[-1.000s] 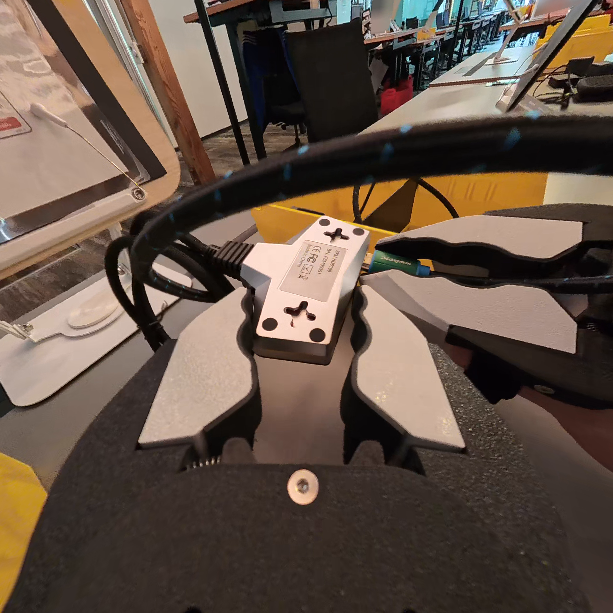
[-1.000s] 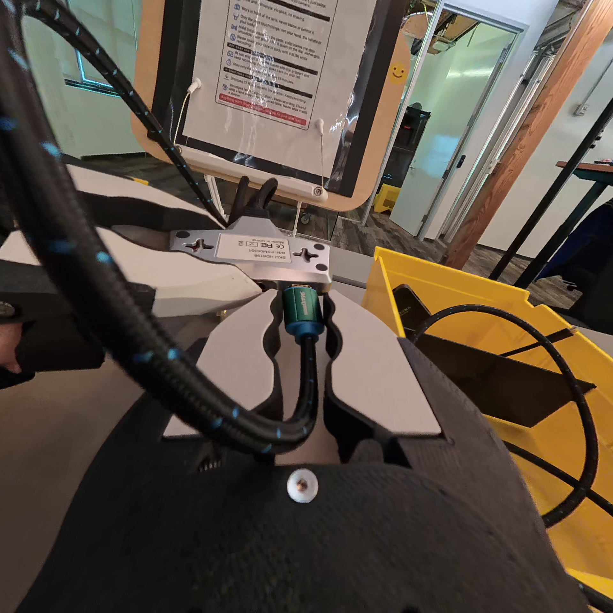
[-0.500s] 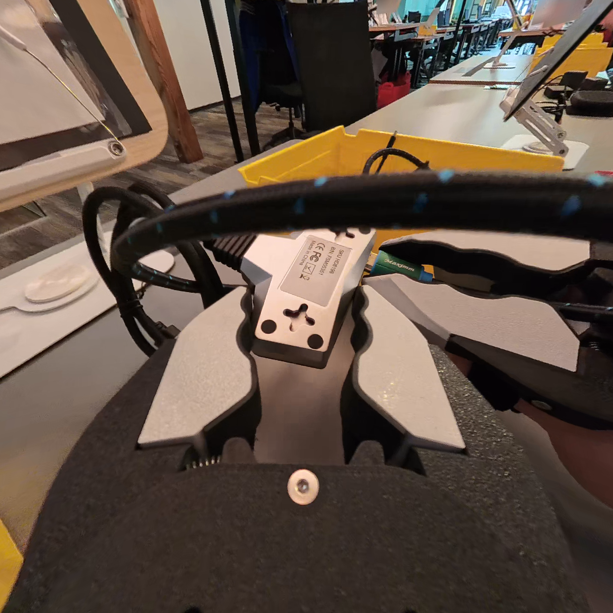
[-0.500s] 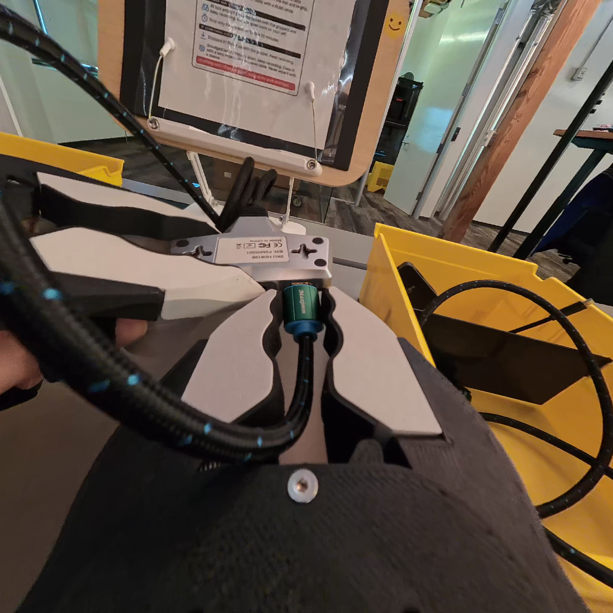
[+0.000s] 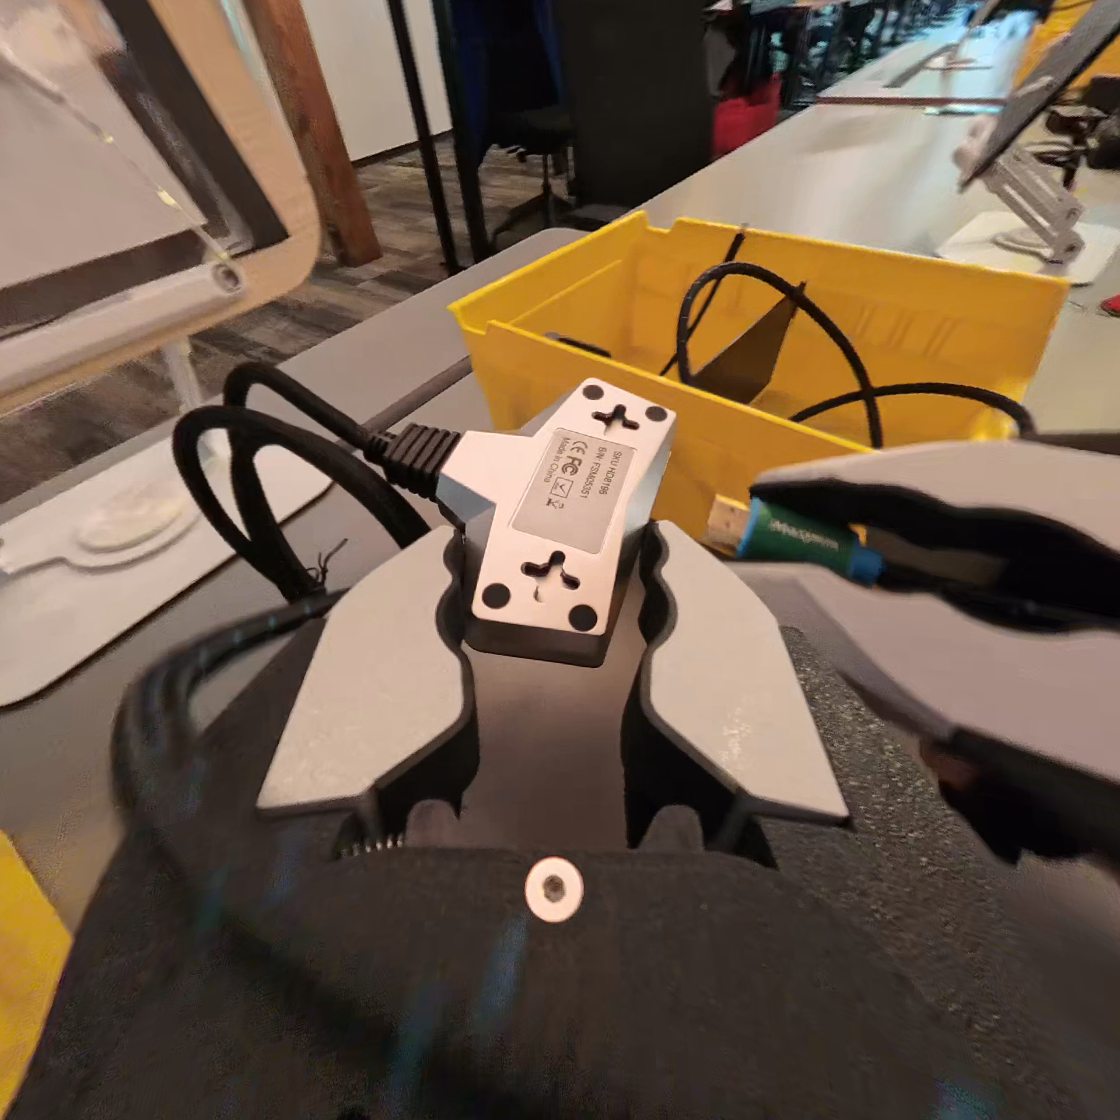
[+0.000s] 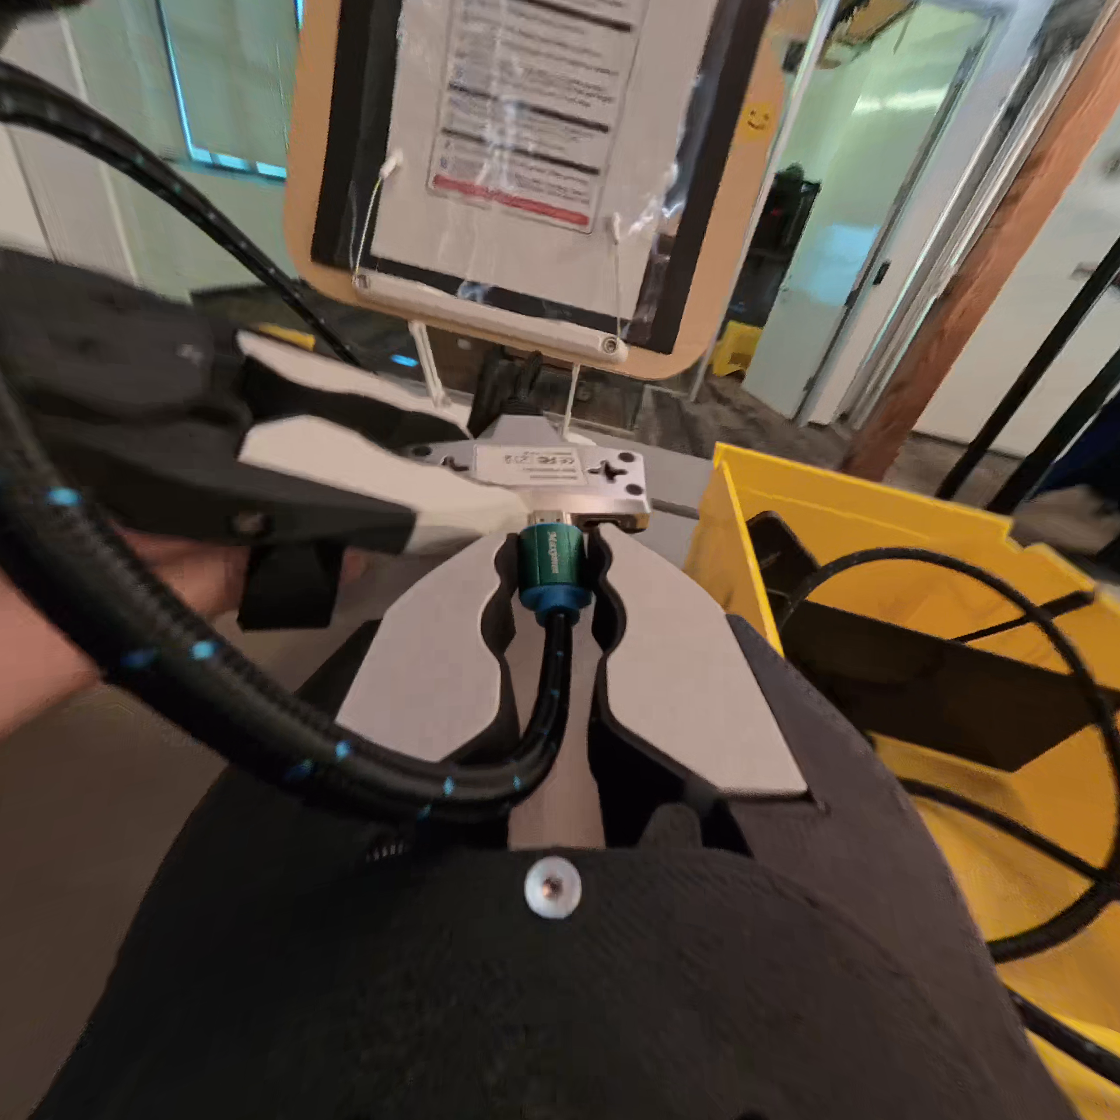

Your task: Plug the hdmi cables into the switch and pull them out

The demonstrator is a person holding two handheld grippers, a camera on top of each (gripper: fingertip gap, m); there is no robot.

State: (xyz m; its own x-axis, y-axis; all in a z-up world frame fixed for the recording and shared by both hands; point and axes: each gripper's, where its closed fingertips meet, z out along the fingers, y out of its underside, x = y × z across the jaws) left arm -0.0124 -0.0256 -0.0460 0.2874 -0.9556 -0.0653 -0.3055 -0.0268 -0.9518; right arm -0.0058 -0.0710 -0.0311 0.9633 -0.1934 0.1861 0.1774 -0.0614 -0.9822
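Observation:
My left gripper (image 5: 554,533) is shut on the silver HDMI switch (image 5: 570,485), held label side up above the table. The switch's own black cable (image 5: 242,497) loops off to the left. My right gripper (image 6: 551,545) is shut on the green HDMI plug (image 6: 551,570). The plug's metal tip sits just outside the switch (image 6: 612,485), with a small gap showing in the left wrist view, where the plug (image 5: 800,539) points at the switch's right side. The braided black cable (image 6: 182,636) curves back from the plug to the left.
A yellow bin (image 5: 666,436) stands just behind the switch, with a thin black cable (image 5: 848,363) and a dark divider in it. A framed sheet on a stand (image 6: 515,151) is at the back, with its white base (image 5: 91,576) on the grey table. A hand shows at the left.
The green plug has come out of the switch and the two grippers have moved apart. The thick braided cable across the left wrist view has dropped to the lower left.

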